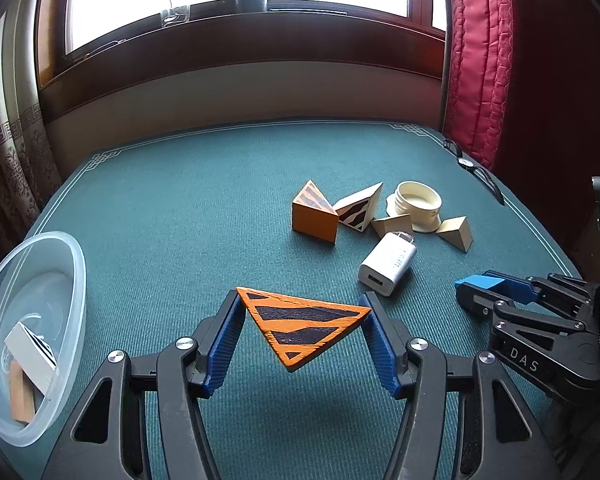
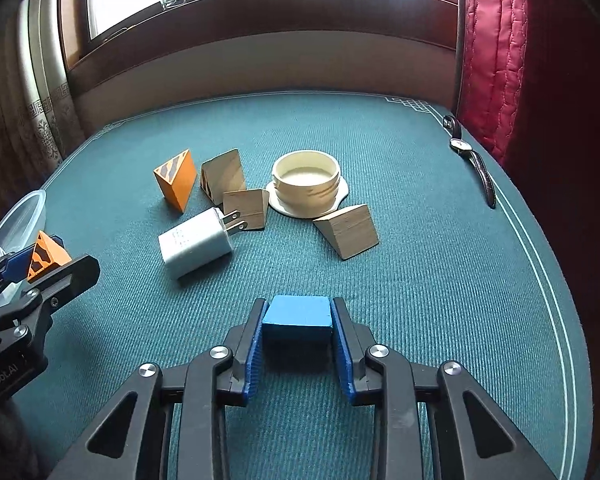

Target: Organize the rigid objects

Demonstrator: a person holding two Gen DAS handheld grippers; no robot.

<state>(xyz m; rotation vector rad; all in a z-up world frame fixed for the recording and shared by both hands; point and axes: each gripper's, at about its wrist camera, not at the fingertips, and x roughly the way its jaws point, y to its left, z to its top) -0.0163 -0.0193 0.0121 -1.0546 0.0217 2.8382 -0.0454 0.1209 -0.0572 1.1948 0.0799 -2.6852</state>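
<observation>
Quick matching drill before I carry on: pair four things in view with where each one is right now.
Things:
1. orange striped triangle
2. blue block
3. white charger
4. wristwatch

Places:
A. lying on the green mat, prongs toward the wooden wedges
B. held in the right tongs
C. at the mat's far right edge, by the red curtain
D. held in the left tongs

Pairs: 1-D, 2-B, 3-A, 4-C
</observation>
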